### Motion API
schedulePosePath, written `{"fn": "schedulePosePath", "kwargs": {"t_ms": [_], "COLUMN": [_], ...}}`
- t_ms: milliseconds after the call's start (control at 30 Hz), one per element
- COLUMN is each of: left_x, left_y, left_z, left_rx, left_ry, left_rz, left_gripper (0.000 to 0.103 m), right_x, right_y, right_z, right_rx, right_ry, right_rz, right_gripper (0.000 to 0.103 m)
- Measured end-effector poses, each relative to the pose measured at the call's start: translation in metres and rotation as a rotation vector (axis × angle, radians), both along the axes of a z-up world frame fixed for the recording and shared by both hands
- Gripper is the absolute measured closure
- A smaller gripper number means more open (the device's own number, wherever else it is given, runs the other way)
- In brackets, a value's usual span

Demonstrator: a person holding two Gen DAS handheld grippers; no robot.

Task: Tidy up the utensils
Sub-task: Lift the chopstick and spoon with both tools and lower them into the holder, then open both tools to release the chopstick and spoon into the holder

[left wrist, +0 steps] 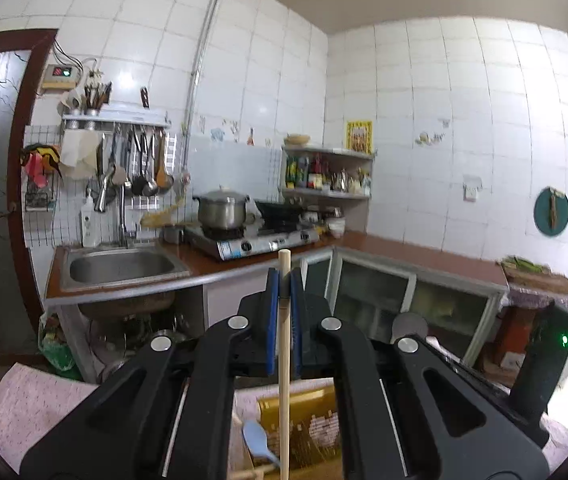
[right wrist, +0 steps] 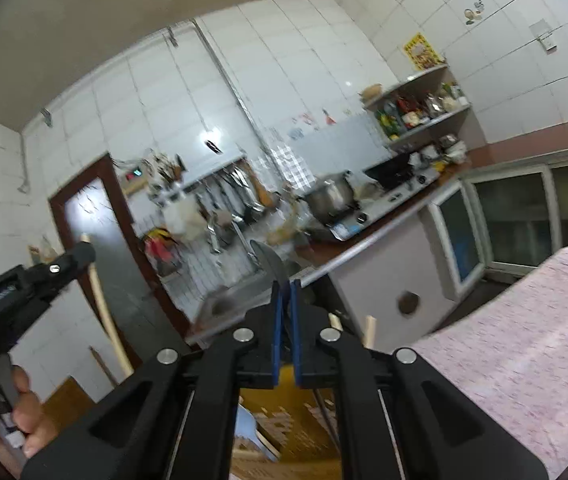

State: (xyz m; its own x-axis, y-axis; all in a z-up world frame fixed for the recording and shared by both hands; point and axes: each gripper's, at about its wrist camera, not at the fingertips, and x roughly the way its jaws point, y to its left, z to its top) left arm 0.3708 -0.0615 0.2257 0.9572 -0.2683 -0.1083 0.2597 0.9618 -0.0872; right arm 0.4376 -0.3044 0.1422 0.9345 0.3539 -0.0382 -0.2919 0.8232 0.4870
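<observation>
My left gripper [left wrist: 284,286] is shut on a pale wooden stick [left wrist: 284,360], a long utensil handle held upright; its top end pokes above the blue pads. Below it lie a gold patterned box [left wrist: 308,428] and a light blue spoon [left wrist: 257,442]. My right gripper [right wrist: 285,294] is shut on a grey metal utensil [right wrist: 271,261] whose rounded blade sticks up past the fingertips. The left gripper [right wrist: 77,256] shows in the right wrist view, at far left, with the wooden stick [right wrist: 101,304] hanging below it. The gold box [right wrist: 284,412] and blue spoon [right wrist: 249,426] lie beneath.
A pink patterned cloth [right wrist: 524,344] covers the table at right and also shows in the left view [left wrist: 31,404]. Beyond stand a sink [left wrist: 119,266], a gas stove with a steel pot [left wrist: 221,210], a rack of hanging utensils [left wrist: 135,160] and a spice shelf [left wrist: 326,172].
</observation>
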Motion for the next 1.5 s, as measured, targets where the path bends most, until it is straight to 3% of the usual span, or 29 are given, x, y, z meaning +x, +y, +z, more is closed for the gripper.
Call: {"fn": "schedulePosePath", "kwargs": {"t_ms": [300,533,833,1200,1233,1267,1300,1333,1367,1500], "left_x": [0.016,0.038,0.043,0.025,0.022,0.016,0.011,0.003,-0.003,-0.035], "left_y": [-0.006,-0.005,0.000,0.016,0.019,0.023,0.025,0.027,0.029,0.042], "left_z": [-0.013,-0.049,-0.086,-0.103,-0.102,-0.101,-0.100,-0.098,-0.097,-0.094], "left_rx": [-0.005,-0.026,0.003,-0.008,-0.016,-0.026,-0.030,-0.030,-0.030,-0.020], "left_ry": [-0.087,-0.015,0.056,0.151,0.162,0.171,0.173,0.172,0.169,0.180], "left_rz": [-0.007,-0.017,0.009,0.018,0.015,0.018,0.023,0.031,0.037,0.051], "left_gripper": [0.099,0.099,0.098,0.096,0.092,0.081,0.076,0.064,0.055,0.038], "right_x": [0.023,0.036,0.030,0.006,0.004,0.002,-0.003,-0.008,-0.017,-0.043], "right_y": [0.014,0.018,0.029,0.027,0.027,0.027,0.026,0.025,0.023,0.019], "right_z": [-0.020,-0.041,-0.061,-0.067,-0.067,-0.066,-0.065,-0.064,-0.061,-0.051], "right_rx": [0.067,0.049,-0.161,-0.343,-0.353,-0.364,-0.372,-0.373,-0.372,-0.401], "right_ry": [-0.064,-0.048,-0.009,0.113,0.136,0.153,0.163,0.163,0.157,0.172], "right_rz": [0.054,0.042,-0.020,-0.042,-0.037,-0.039,-0.040,-0.043,-0.055,-0.077], "right_gripper": [0.099,0.099,0.097,0.095,0.095,0.091,0.069,0.048,0.045,0.042]}}
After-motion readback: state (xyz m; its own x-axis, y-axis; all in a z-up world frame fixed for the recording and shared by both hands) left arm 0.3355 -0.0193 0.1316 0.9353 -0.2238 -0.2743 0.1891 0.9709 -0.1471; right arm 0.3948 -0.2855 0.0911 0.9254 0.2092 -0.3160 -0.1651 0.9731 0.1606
